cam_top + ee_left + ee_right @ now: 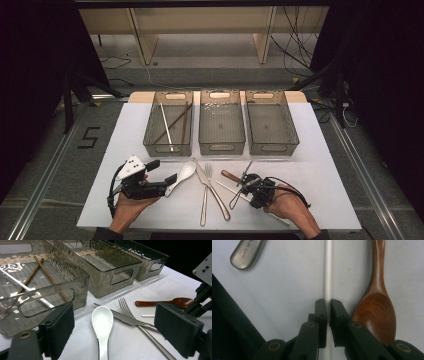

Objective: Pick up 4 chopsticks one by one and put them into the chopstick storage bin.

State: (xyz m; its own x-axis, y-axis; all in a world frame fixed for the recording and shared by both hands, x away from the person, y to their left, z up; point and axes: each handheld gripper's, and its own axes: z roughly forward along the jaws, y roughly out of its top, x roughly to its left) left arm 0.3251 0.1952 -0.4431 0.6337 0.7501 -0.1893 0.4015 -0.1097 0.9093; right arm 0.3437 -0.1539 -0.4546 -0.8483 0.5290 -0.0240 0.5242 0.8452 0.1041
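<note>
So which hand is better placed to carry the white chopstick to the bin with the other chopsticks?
Right. Its tongs are shut on the white chopstick. The left tongs stand open around the white spoon, near that bin.

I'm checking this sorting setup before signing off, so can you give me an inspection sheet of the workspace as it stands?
Surface: white table, tidy.
Job's things: white chopstick clamped by the right gripper; white spoon lying between the open jaws of the left gripper, untouched.
Clutter: wooden spoon, fork and knife loose on the table; left bin holds two brown chopsticks and one white; middle bin and right bin hold nothing.
Grippers: left open, right shut.
Cables: one trailing from each gripper; more on the floor behind.
Surroundings: wooden shelf frame, dark curtains.
</note>
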